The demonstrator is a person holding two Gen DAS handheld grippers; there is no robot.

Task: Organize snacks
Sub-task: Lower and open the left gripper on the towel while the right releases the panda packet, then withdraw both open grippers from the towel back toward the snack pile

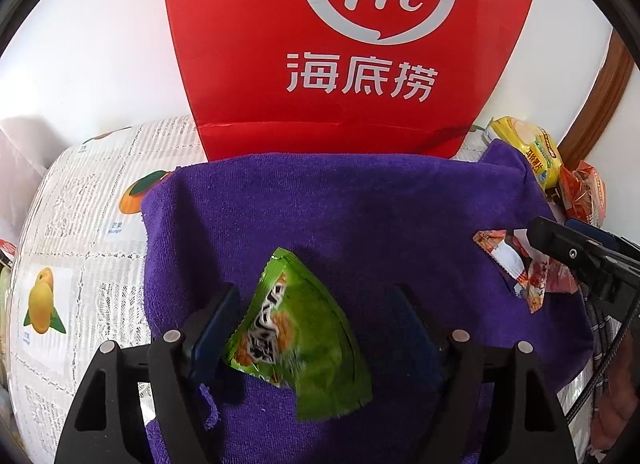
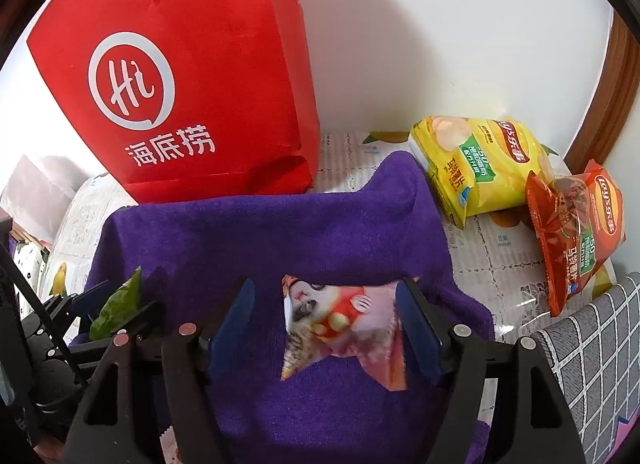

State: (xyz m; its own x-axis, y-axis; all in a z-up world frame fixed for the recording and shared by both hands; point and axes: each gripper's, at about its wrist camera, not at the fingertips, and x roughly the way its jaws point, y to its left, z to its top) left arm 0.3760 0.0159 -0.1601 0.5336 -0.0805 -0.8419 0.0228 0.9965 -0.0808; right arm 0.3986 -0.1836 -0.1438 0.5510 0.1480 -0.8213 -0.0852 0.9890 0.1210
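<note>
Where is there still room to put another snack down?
The middle of the purple towel, between the red bag and the two small packets, is bare. So is the tablecloth left of the towel. The right corner is crowded with the yellow chip bag and orange chip bag.

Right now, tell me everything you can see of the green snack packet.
The green snack packet is a small, glossy, crinkled foil pouch printed with white lettering and orange-brown snack pictures. It sits tilted on the purple towel, between the pads of the left tongs. One edge lies against the left-hand pad; the other pad stands clear of it.
</note>
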